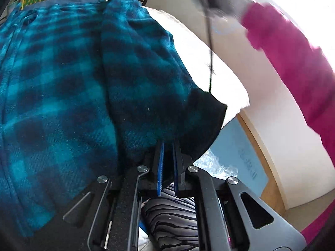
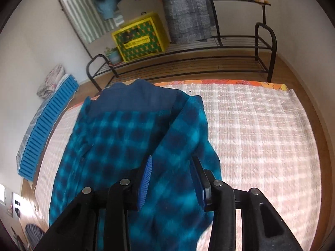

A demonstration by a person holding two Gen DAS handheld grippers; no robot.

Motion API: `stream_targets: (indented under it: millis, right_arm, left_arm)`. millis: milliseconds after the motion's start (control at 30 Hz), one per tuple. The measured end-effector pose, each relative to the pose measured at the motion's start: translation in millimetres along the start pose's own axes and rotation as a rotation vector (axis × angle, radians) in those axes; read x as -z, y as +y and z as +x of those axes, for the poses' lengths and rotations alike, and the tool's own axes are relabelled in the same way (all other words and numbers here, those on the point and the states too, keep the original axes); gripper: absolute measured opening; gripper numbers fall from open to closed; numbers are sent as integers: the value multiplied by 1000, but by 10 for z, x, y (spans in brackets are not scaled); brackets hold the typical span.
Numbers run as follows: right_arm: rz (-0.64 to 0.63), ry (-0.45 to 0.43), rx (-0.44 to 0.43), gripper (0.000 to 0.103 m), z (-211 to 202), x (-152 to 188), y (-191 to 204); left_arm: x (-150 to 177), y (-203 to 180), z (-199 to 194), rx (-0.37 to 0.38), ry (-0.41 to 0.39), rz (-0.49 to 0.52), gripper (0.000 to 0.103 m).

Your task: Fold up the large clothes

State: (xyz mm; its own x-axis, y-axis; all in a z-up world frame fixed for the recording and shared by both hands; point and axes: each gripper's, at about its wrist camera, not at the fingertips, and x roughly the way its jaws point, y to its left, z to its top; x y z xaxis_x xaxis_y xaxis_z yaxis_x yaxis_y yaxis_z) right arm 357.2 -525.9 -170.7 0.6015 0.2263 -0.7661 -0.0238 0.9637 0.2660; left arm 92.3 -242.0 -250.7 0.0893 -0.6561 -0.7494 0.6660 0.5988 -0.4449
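Observation:
A teal and navy plaid fleece jacket [image 2: 117,136] lies spread on a pale checked blanket [image 2: 251,136], its dark blue collar at the far end. One sleeve [image 1: 142,73] is folded over the body. My left gripper [image 1: 168,146] is shut on that sleeve's dark cuff [image 1: 207,121], with the blue pads pinched on the fabric edge. Above the jacket's near right part, my right gripper [image 2: 172,161] stands open, and no cloth is between its pads. A person's pink sleeve [image 1: 293,52] crosses the left wrist view's right side, blurred.
A black metal rack [image 2: 263,41] stands beyond the blanket, holding a yellow and green box [image 2: 140,39], a plant pot [image 2: 114,55] and hanging clothes. A blue slatted crate [image 2: 46,129] lies at the left. Light blue paper [image 1: 236,152] and striped fabric [image 1: 171,219] lie near me.

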Motion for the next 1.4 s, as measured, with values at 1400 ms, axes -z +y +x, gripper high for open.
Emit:
stream_targets:
  millis: [1400]
  right_arm:
    - [107, 91, -272, 32, -953, 3166, 110]
  left_arm:
    - [-241, -341, -162, 31, -100, 37, 4]
